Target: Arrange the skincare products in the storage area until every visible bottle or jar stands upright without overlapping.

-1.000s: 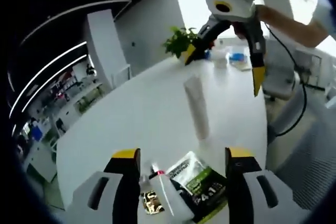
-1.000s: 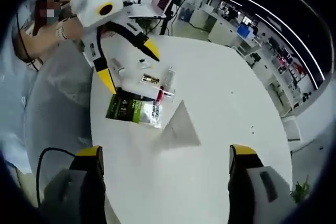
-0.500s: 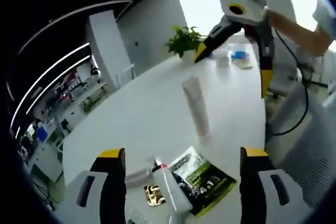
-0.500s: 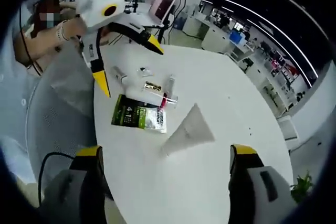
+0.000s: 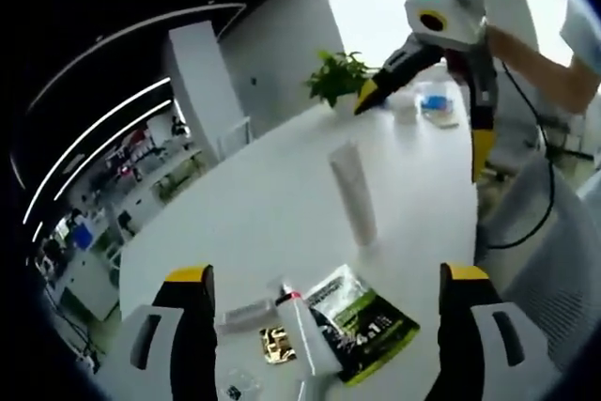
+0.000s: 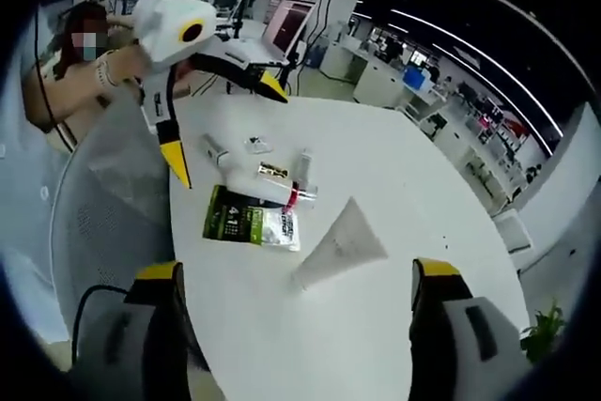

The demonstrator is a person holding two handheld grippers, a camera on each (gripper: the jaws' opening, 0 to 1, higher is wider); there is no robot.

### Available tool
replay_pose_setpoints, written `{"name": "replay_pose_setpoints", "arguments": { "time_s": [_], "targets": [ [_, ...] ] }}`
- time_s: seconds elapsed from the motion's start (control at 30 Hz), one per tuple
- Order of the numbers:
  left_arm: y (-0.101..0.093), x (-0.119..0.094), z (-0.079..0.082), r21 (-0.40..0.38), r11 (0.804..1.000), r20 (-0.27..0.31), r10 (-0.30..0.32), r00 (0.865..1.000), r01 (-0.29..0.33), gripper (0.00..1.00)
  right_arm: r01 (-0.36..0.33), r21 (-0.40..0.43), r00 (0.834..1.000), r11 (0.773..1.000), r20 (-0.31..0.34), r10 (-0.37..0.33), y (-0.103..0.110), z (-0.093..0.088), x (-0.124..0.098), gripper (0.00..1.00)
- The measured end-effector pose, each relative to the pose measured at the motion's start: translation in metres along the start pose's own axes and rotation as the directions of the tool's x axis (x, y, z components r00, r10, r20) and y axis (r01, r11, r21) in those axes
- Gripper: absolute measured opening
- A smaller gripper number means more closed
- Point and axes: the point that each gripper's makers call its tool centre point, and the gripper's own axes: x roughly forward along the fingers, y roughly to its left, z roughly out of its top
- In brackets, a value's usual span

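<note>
In the left gripper view, the left gripper [image 5: 327, 326] hangs above a round white table [image 5: 272, 185] with its jaws spread wide and nothing between them. Just beyond the jaws lie a green and black sachet [image 5: 364, 322], a small white bottle [image 5: 302, 345] on its side, and a small gold item [image 5: 275, 346]. Farther out, a white tube [image 5: 354, 192] lies flat. The right gripper [image 5: 424, 100] hovers high above the far edge, jaws parted and empty. In the right gripper view, the right gripper [image 6: 293, 326] looks down on the same table [image 6: 394, 157], jaws wide and bare. The tube [image 6: 340, 247] lies nearest, then the sachet [image 6: 252, 224] and the toppled bottle [image 6: 296, 181]. The left gripper [image 6: 225, 119] hovers above that cluster. To stand the tube well, it probably helps to grip near its cap end, tip it slowly, and set it clear of the sachet.
</note>
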Motion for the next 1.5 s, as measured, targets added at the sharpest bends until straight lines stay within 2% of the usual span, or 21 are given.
{"name": "replay_pose_setpoints", "arguments": {
  "time_s": [0.1,0.33,0.57,0.77,0.93,1.13,1.3,1.4,1.5],
  "targets": [
    [0.000,-0.002,0.000,-0.032,0.999,0.004,-0.004,1.000,0.004,0.97,-0.004,0.006,1.000,1.000,0.019,0.004,0.003,0.002,0.000,1.00],
    [-0.006,-0.010,0.001,-0.050,0.999,0.004,-0.007,1.000,0.008,0.97,-0.036,0.016,0.999,0.999,0.039,0.035,0.015,-0.003,0.003,1.00],
    [-0.010,-0.016,-0.007,-0.056,0.998,-0.031,-0.008,0.999,0.006,0.97,-0.041,0.035,0.998,0.999,0.056,0.039,0.020,-0.004,0.006,1.00],
    [-0.010,-0.016,-0.009,-0.066,0.998,-0.033,-0.022,0.999,0.020,0.97,-0.062,0.067,0.998,0.996,0.038,0.059,0.028,-0.010,0.012,0.98],
    [-0.009,-0.015,-0.015,-0.072,0.997,-0.032,-0.031,0.999,0.028,0.97,-0.043,0.112,0.999,0.993,0.038,0.039,0.028,-0.013,0.009,0.86],
    [-0.004,-0.019,-0.017,-0.086,0.996,-0.018,-0.033,0.999,0.031,0.97,-0.030,0.158,0.997,0.987,0.073,0.018,0.031,-0.004,0.008,0.72],
    [0.000,-0.022,-0.021,-0.086,0.995,-0.018,-0.045,0.999,0.043,0.97,-0.044,0.187,0.997,0.981,0.077,0.030,0.039,0.000,0.014,0.59],
    [0.003,-0.026,-0.023,-0.084,0.995,-0.010,-0.050,0.999,0.049,0.97,-0.044,0.201,0.996,0.979,0.087,0.027,0.043,0.004,0.017,0.48],
    [0.009,-0.032,-0.026,-0.084,0.995,-0.004,-0.052,0.999,0.052,0.97,-0.038,0.220,0.995,0.975,0.100,0.016,0.050,0.010,0.021,0.43]
  ]
}}
